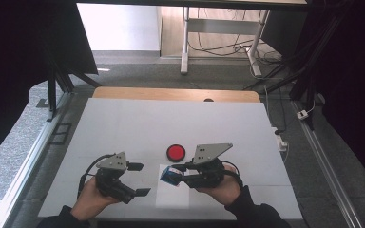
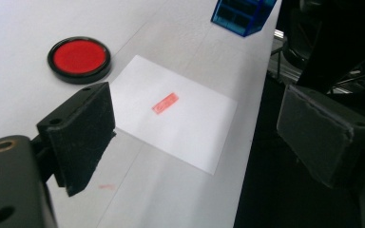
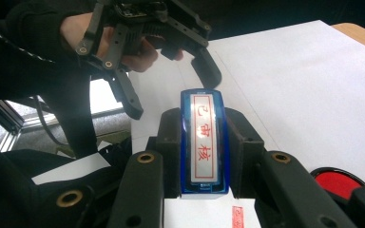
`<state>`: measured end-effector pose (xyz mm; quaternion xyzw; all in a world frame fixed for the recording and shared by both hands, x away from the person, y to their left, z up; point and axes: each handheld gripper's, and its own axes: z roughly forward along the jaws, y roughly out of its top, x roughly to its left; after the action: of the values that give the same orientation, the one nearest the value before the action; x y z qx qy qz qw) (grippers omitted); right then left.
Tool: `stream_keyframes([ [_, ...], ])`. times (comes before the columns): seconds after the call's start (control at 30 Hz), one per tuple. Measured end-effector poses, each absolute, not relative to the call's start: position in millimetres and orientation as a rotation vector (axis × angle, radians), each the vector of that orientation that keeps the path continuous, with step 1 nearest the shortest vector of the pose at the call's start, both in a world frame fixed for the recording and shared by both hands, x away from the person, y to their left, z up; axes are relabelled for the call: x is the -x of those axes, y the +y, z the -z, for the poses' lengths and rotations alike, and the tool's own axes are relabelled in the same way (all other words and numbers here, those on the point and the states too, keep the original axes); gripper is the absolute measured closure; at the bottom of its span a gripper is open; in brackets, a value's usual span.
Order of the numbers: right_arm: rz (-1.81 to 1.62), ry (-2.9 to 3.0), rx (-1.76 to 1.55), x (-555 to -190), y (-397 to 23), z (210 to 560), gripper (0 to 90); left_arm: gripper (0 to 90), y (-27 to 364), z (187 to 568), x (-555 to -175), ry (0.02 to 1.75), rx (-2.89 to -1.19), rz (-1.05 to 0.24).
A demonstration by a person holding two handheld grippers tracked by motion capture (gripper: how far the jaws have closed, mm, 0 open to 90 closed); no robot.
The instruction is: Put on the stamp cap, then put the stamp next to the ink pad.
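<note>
My right gripper (image 1: 177, 177) is shut on a blue transparent stamp (image 1: 169, 175), held above a white sheet of paper (image 1: 173, 195). In the right gripper view the stamp (image 3: 203, 118) sits clamped between the two jaws of the right gripper (image 3: 203, 161), its red-lettered face turned toward the camera. The paper (image 2: 185, 123) carries a small red imprint (image 2: 165, 103). My left gripper (image 1: 140, 179) stands open to the left of the paper with nothing between its jaws. A round red ink pad (image 1: 175, 152) lies just beyond the paper.
The white table top (image 1: 171, 118) stretches far beyond the ink pad, with a wooden edge (image 1: 171, 93) at the back. The near table edge runs close under both hands. Desk legs and cables stand on the floor behind.
</note>
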<state>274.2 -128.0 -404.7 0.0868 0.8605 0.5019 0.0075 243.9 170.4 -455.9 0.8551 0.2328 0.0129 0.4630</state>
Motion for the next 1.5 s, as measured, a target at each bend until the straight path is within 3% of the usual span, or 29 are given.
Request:
stream_keyframes([
  [0.6, -1.502, 2.684, -0.341, -277.3, -132.7, 407.1, 70.9, 3.3, 203.6, 461.2, -224.1, 0.800, -2.056, -0.088],
  [1.5, -1.434, 2.644, -0.430, -286.2, -147.4, 409.6, 70.9, 1.1, 233.7, 478.4, -205.7, 0.935, -2.073, -0.131],
])
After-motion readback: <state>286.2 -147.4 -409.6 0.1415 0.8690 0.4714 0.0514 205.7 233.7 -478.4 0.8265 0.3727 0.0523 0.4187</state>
